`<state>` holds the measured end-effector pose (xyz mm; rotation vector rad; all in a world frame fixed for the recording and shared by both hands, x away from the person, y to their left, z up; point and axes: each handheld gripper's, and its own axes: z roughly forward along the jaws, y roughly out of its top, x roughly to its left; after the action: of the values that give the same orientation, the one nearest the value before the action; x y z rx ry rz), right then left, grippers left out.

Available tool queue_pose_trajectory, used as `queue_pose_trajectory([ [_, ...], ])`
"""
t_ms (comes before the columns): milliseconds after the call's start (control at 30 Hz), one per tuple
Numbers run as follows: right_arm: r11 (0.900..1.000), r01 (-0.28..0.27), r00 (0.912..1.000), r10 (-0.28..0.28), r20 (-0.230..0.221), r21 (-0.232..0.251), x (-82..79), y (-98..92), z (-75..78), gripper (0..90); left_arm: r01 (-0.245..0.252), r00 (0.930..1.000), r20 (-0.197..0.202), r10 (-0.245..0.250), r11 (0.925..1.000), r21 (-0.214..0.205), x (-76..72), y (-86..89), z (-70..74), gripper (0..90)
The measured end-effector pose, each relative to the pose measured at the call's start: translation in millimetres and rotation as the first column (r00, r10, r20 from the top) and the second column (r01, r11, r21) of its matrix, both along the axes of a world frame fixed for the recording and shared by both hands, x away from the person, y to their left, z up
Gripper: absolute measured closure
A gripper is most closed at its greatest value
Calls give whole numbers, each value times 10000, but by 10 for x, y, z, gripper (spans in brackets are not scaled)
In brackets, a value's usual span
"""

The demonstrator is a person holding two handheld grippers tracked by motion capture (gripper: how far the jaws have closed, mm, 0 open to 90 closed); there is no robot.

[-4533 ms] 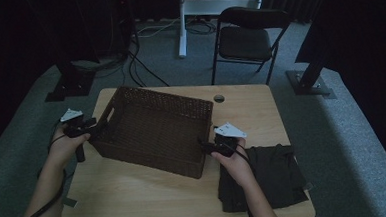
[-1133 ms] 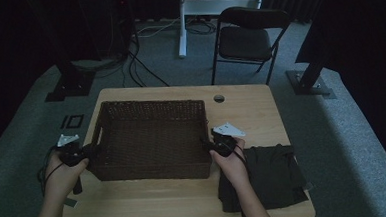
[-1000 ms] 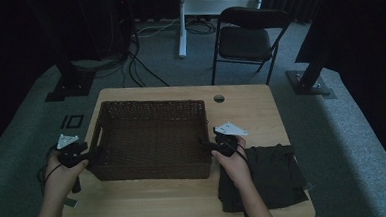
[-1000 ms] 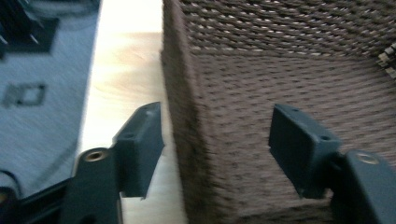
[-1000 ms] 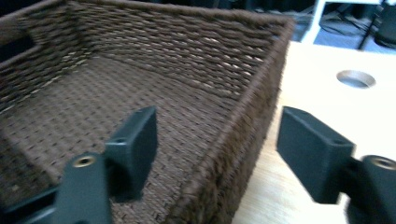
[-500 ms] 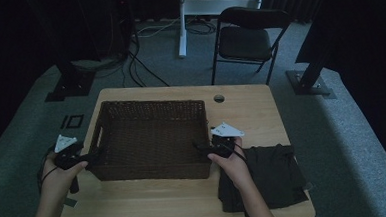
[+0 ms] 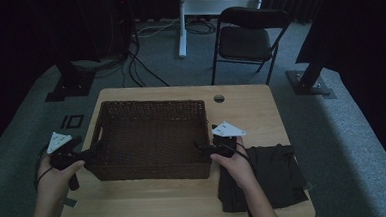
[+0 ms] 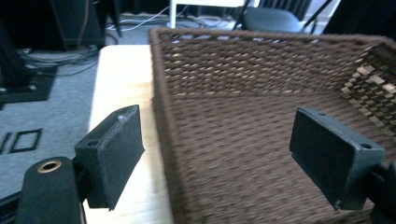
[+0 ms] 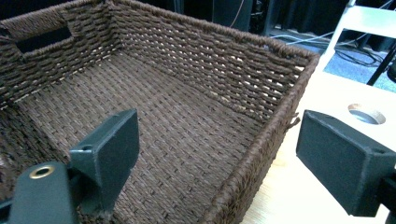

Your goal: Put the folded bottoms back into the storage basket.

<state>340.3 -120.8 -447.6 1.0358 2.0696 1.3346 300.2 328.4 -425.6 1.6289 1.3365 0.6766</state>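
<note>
A dark brown wicker basket (image 7: pixel 151 104) sits square on the wooden table (image 7: pixel 251 110), with nothing in it. My left gripper (image 7: pixel 95 149) is at its left end; in the left gripper view the gripper (image 8: pixel 219 140) stands open astride the basket's left wall (image 8: pixel 161 93), pads off it. My right gripper (image 7: pixel 203 148) is at the right end; in the right gripper view it (image 9: pixel 224 144) stands open astride the right rim (image 9: pixel 280 121) without touching. Both pairs of jaws have just been opening.
A dark folded cloth (image 7: pixel 274 177) lies on the table's front right corner, partly under my right hand. A round hole (image 7: pixel 219 98) is in the tabletop behind the basket. A black chair (image 7: pixel 247 40) and cables stand on the floor beyond the table.
The basket, skewed and held earlier, now rests square on the table. Over the last second my left hand has drawn slightly towards the front edge; the right has barely moved.
</note>
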Motion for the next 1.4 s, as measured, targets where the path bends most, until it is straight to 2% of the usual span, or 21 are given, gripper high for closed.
queue_pose_trajectory([
  [133,10000,19,9999,-20,117,61,-25,-40,60,135,197,9998,47,-197,9998,-23,8,-88,29,178],
  [300,9997,132,9994,-138,312,211,-48,-113,125,135,702,9975,48,-702,9975,17,19,-213,50,178],
  [433,9992,265,9988,-278,410,302,-67,-182,157,135,1160,9929,279,-1153,9929,-265,28,-328,91,178],
  [767,9979,560,9973,-574,454,315,-120,-371,193,134,1968,9791,605,-1944,9797,-372,38,-611,180,178],
  [900,9968,740,9960,-754,479,293,-148,-480,198,134,2424,9681,716,-2400,9698,-265,37,-756,191,178],
  [933,9968,740,9960,-754,479,293,-148,-480,198,134,2424,9681,716,-2400,9698,-265,37,-756,191,178],
  [1000,9953,902,9944,-920,527,360,-182,-563,221,134,2693,9609,746,-2667,9627,-276,43,-868,205,178],
  [1100,9946,1000,9929,-1015,618,277,-217,-628,248,134,2899,9542,887,-2858,9563,-371,54,-986,231,178],
  [1133,9946,1000,9929,-1015,618,277,-217,-628,248,134,2899,9542,887,-2858,9563,-371,54,-986,231,178],
  [1167,9944,1020,9924,-1036,658,271,-226,-650,253,134,3056,9479,1047,-3010,9517,-307,79,-1078,250,178],
  [1233,9928,1165,9907,-1182,673,287,-253,-731,253,135,3140,9425,1252,-3098,9493,-151,104,-1165,269,178],
  [1400,9910,1316,9894,-1329,586,259,-299,-843,243,134,3735,9223,1166,-3686,9273,-231,126,-1367,288,178],
])
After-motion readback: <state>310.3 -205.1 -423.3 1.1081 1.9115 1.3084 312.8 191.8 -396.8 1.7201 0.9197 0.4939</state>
